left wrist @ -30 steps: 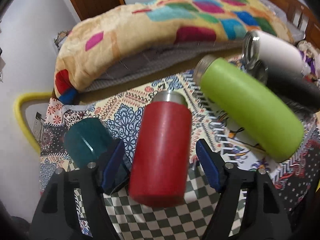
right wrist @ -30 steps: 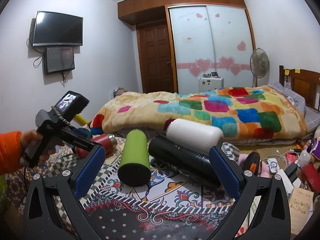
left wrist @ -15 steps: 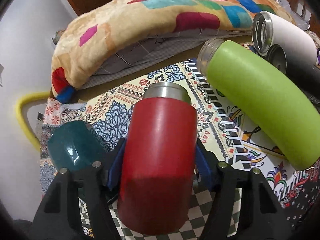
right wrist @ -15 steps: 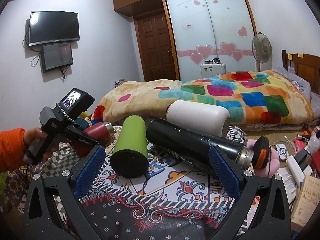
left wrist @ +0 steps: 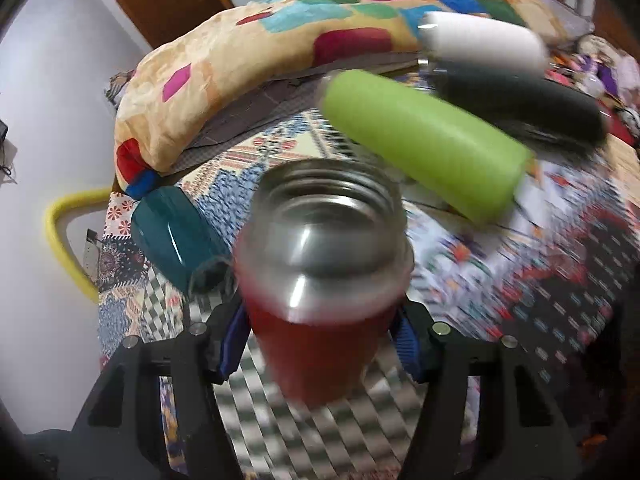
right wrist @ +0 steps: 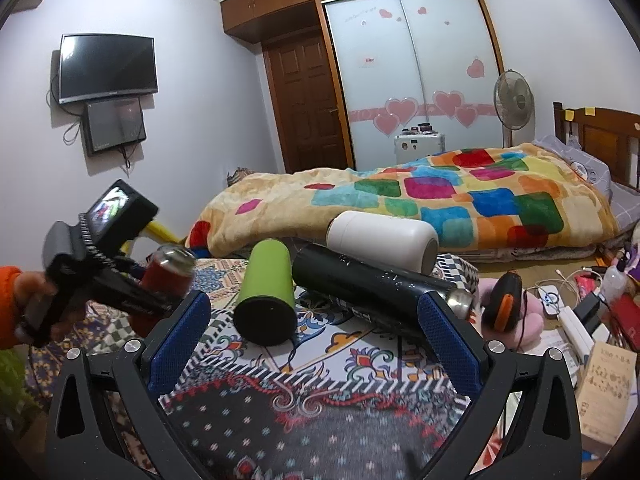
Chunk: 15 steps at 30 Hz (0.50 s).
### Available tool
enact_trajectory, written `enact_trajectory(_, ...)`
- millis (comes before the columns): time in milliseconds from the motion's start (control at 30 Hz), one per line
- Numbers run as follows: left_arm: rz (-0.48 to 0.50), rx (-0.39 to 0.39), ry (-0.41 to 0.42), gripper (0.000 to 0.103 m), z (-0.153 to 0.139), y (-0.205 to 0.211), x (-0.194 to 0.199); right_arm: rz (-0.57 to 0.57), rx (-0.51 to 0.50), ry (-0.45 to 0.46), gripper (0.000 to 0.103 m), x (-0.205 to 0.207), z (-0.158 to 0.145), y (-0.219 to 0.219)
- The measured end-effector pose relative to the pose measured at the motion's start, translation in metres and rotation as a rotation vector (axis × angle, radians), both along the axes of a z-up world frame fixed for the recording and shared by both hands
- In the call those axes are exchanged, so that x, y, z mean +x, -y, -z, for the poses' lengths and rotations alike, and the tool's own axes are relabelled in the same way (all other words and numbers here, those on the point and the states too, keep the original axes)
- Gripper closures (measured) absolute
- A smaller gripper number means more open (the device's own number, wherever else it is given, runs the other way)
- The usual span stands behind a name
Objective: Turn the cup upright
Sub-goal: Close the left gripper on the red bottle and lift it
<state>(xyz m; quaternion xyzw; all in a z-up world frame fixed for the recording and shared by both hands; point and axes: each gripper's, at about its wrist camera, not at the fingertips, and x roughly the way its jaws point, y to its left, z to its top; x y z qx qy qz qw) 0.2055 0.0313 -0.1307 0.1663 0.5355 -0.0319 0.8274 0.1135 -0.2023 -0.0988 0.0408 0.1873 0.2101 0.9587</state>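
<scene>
My left gripper is shut on the red cup, lifted off the patterned cloth and tilted so its steel mouth faces up toward the camera. The red cup also shows in the right wrist view, held by the left gripper at the far left. My right gripper is open and empty above the cloth's near edge, facing the lying cups.
A green cup, a black flask and a white cup lie on their sides on the patterned cloth. A teal cup lies left of the red one. A bed with a colourful blanket is behind; clutter at right.
The left gripper closed around the red cup, then lifted and tipped it from lying flat to mouth-up. The right gripper stayed open, shifting slightly.
</scene>
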Motion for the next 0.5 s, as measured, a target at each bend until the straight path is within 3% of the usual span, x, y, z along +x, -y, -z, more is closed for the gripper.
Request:
enact_trajectory(233, 0.089, -0.019, -0.052, 0.041, -0.009, 0.041, -0.044, 0.018, -0.012, 0.032, 0.0, -0.024, -0.011, 0.013)
enact_trajectory(367, 0.139, 0.017, -0.065, 0.041, -0.004, 0.064, -0.052, 0.038, -0.016, 0.052, 0.0, -0.037, -0.015, 0.022)
enact_trajectory(500, 0.165, 0.004, -0.06, 0.041, -0.005, 0.083, -0.05, 0.056, -0.009, 0.062, 0.0, -0.042, -0.017, 0.029)
